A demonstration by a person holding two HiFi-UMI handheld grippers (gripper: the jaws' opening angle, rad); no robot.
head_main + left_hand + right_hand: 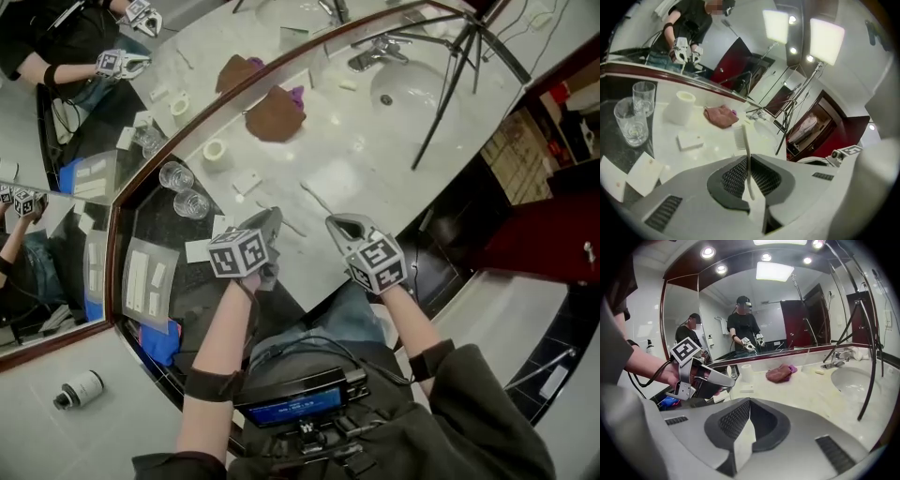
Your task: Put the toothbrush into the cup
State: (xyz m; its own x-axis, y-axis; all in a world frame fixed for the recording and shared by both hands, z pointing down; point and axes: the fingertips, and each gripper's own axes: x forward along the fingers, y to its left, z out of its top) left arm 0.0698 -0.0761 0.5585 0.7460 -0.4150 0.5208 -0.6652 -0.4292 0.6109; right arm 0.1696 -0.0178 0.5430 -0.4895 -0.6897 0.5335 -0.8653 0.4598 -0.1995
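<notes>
A white toothbrush stands up between the jaws of my left gripper, bristle head outward; the jaws are shut on its handle. In the head view this gripper hovers over the counter's near edge. Two clear glass cups stand at the left on the dark strip by the mirror, left of the toothbrush and apart from it. The left gripper view shows them too. My right gripper is beside the left one, shut and empty.
On the pale counter lie a white hollow cylinder, a brown cloth, a small white packet and a thin white stick. A sink with a tap is far right. A black tripod leg crosses it.
</notes>
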